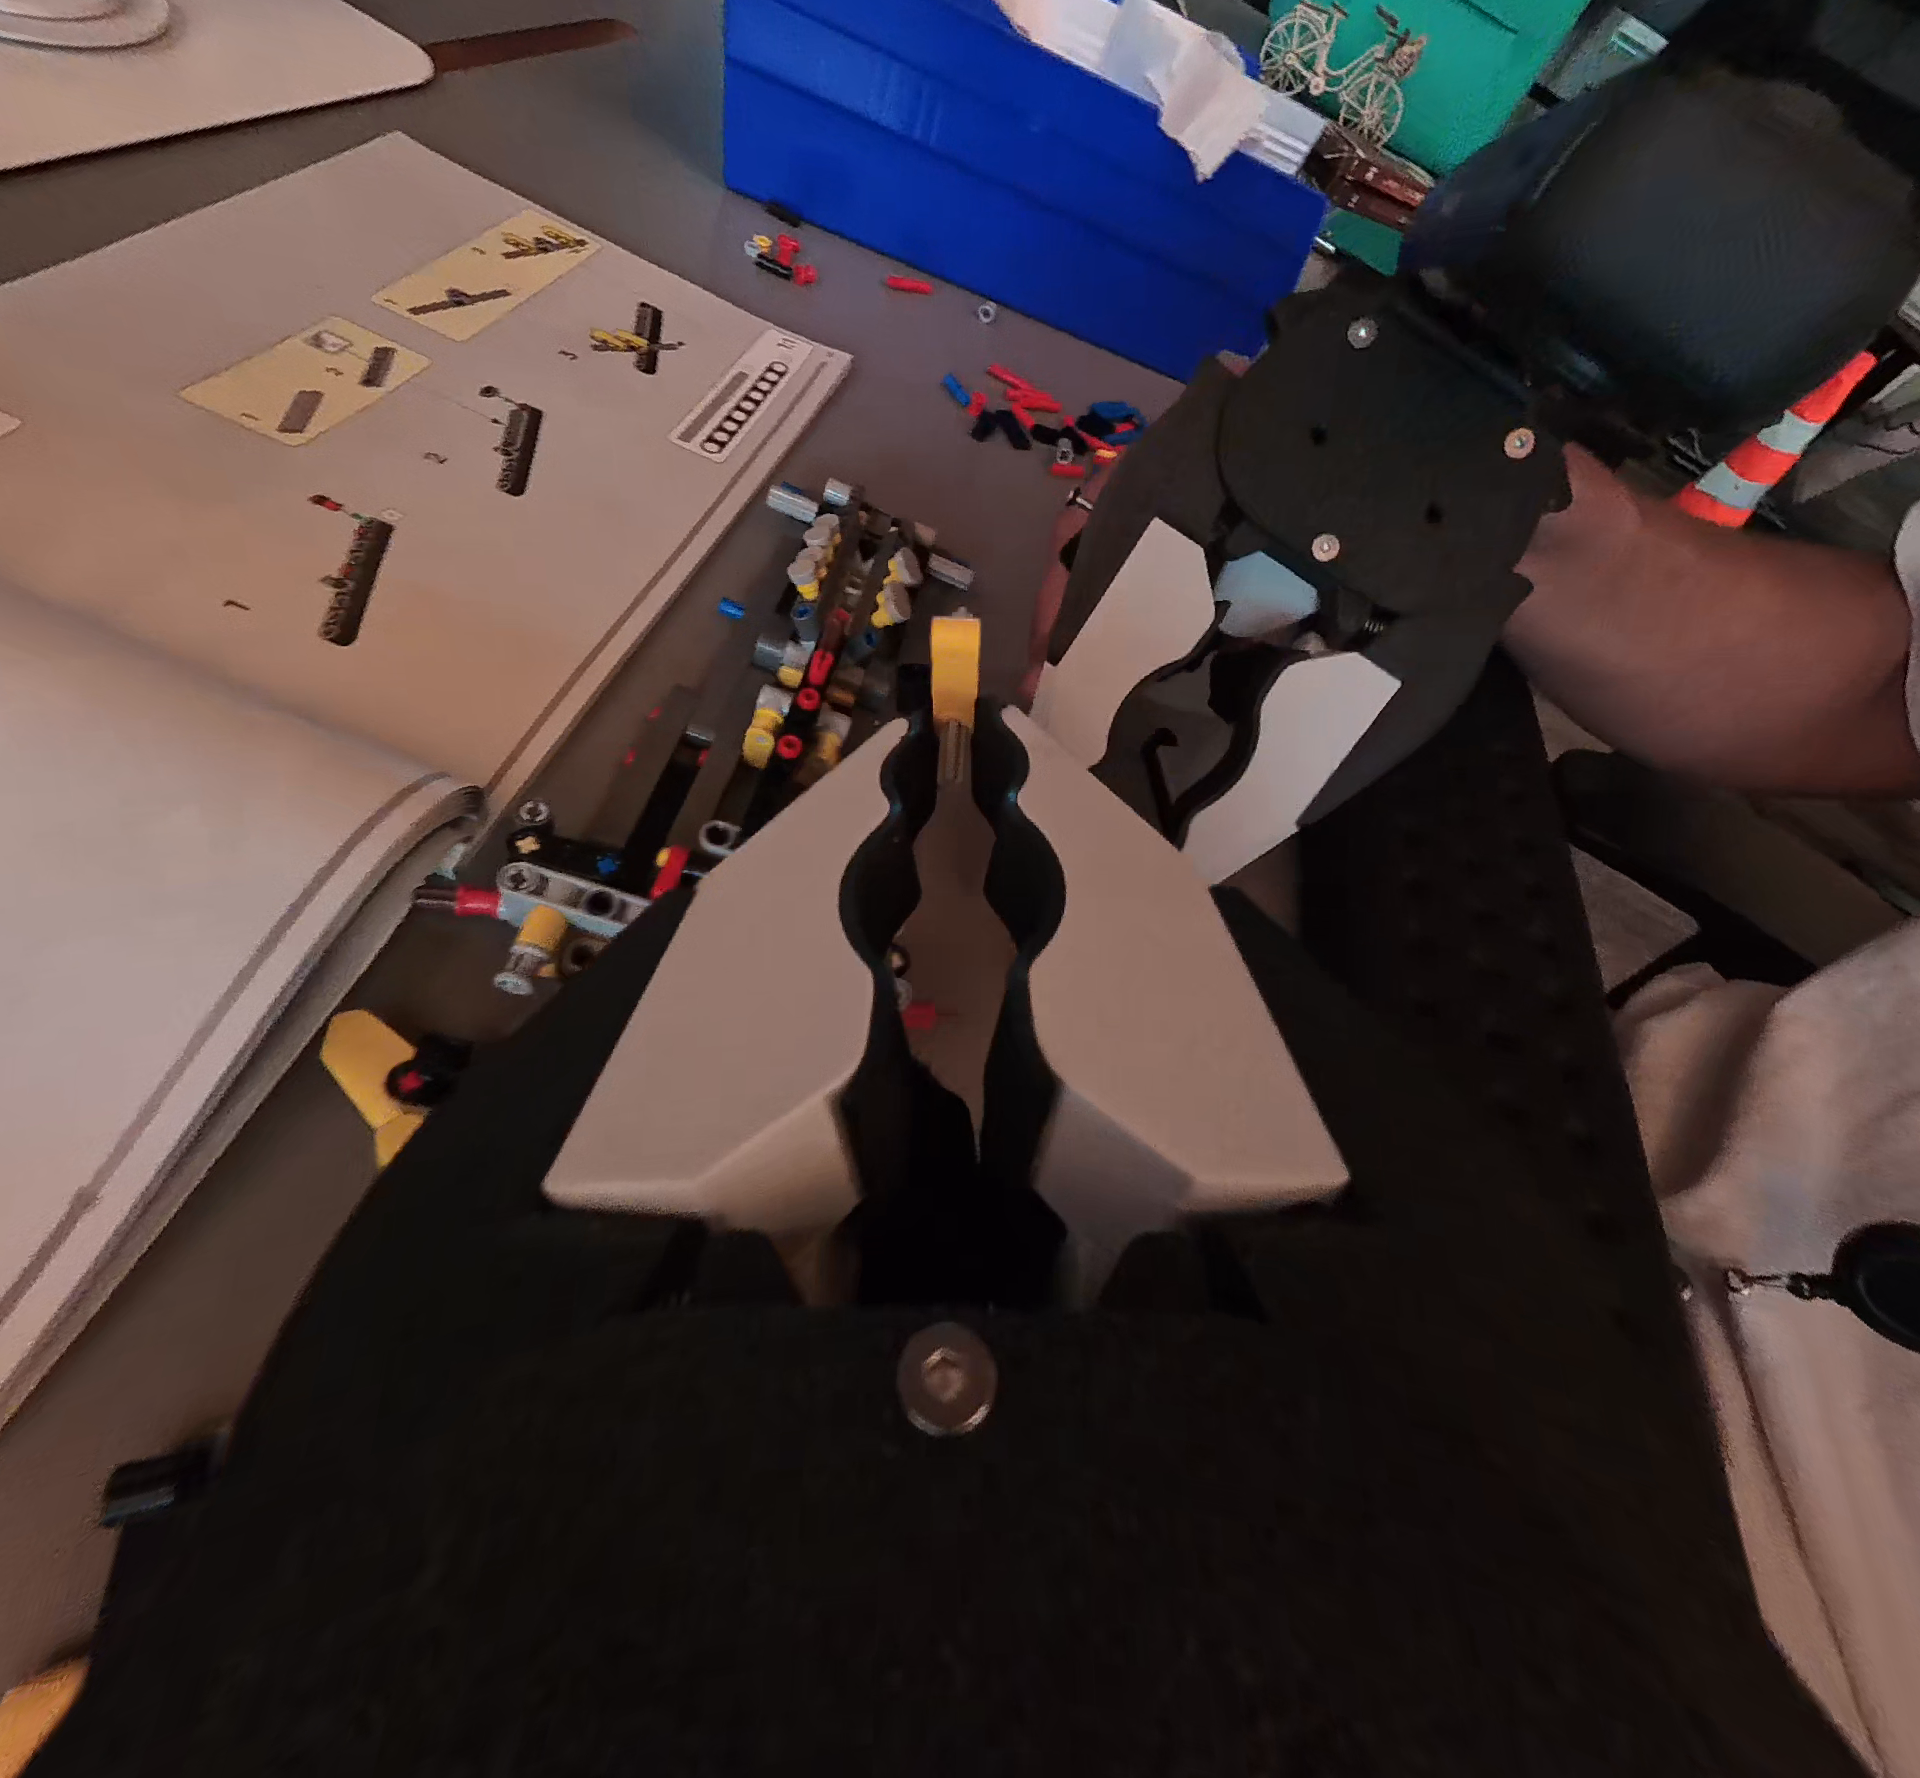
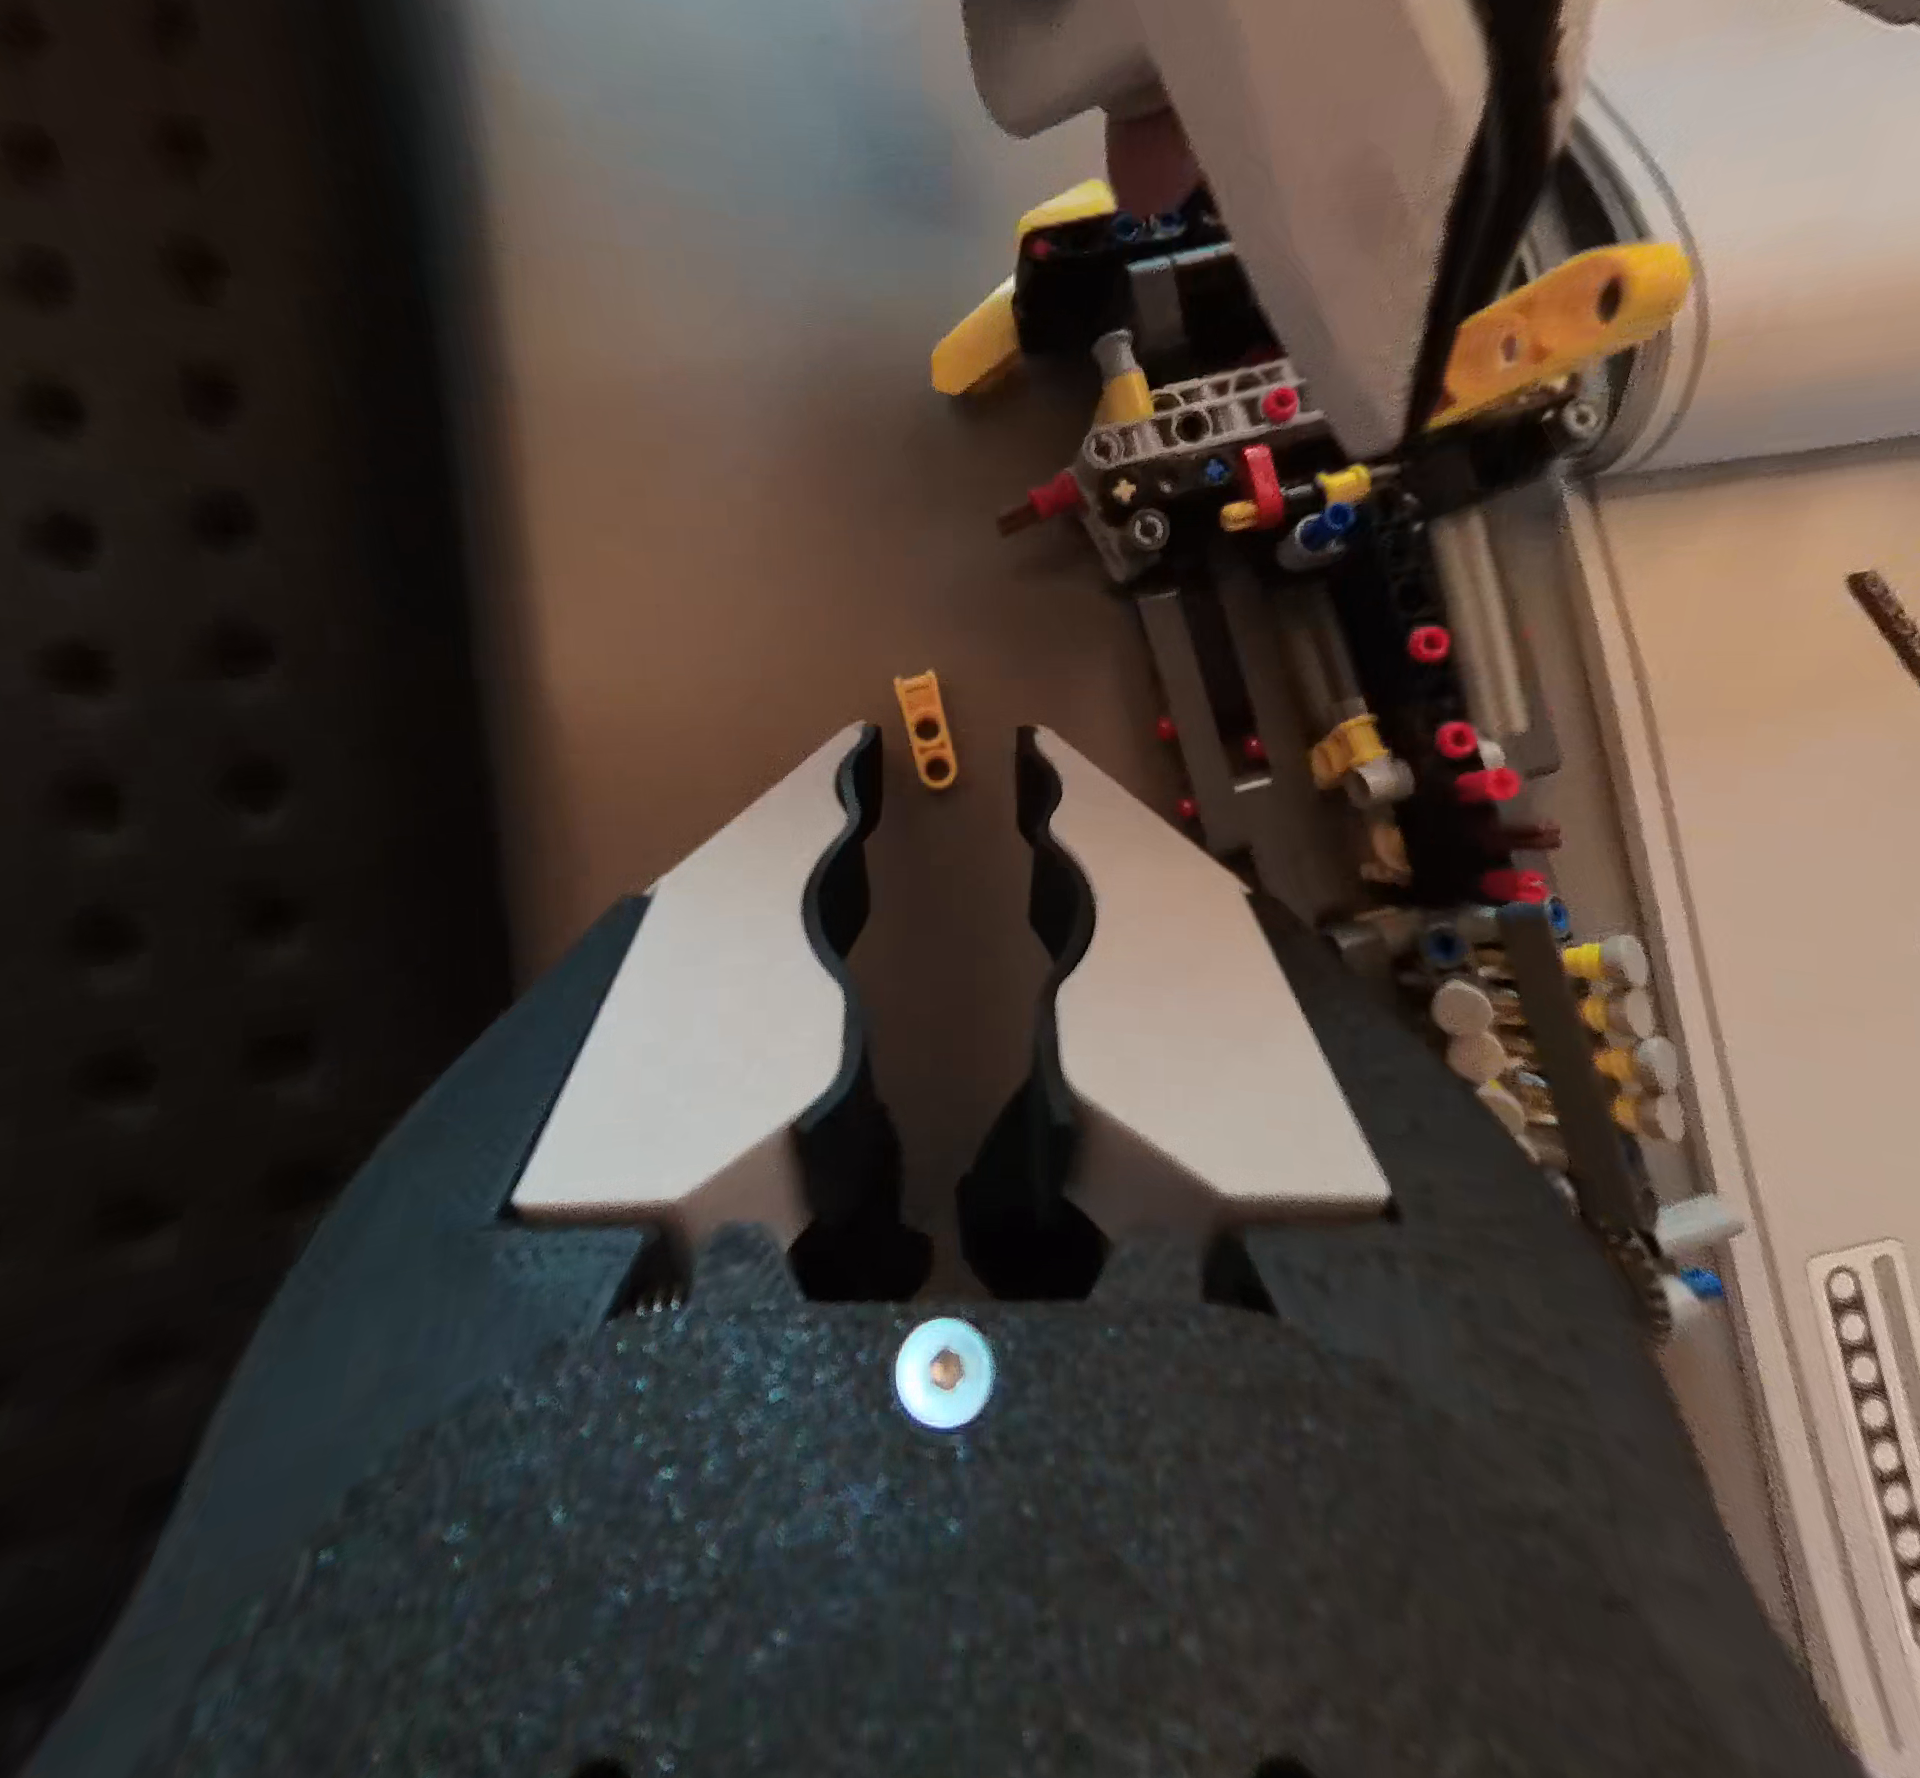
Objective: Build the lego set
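Note:
My left gripper point(image 1: 952, 736) is shut on a yellow connector on a grey axle point(image 1: 954, 674) and holds it over the long black, grey and yellow Lego assembly point(image 1: 831, 648). In the right wrist view this gripper comes in from the top, with the yellow piece point(image 2: 1558, 326) sticking out over the assembly point(image 2: 1351, 585). My right gripper point(image 2: 948, 741) is open and empty, tips low over the table. A small yellow connector point(image 2: 928, 729) lies on the table just between its fingertips. The right gripper point(image 1: 1179, 752) also shows in the left wrist view, to the right of the assembly.
An open instruction booklet point(image 1: 416, 502) lies left of the assembly. A blue bin point(image 1: 987, 159) stands at the back, with loose red, blue and black pins point(image 1: 1039, 419) in front of it. A black perforated surface point(image 2: 156, 585) borders the table. A person's arm point(image 1: 1714, 648) is on the right. Across from one pair of fingers to the other is roughly 8 cm.

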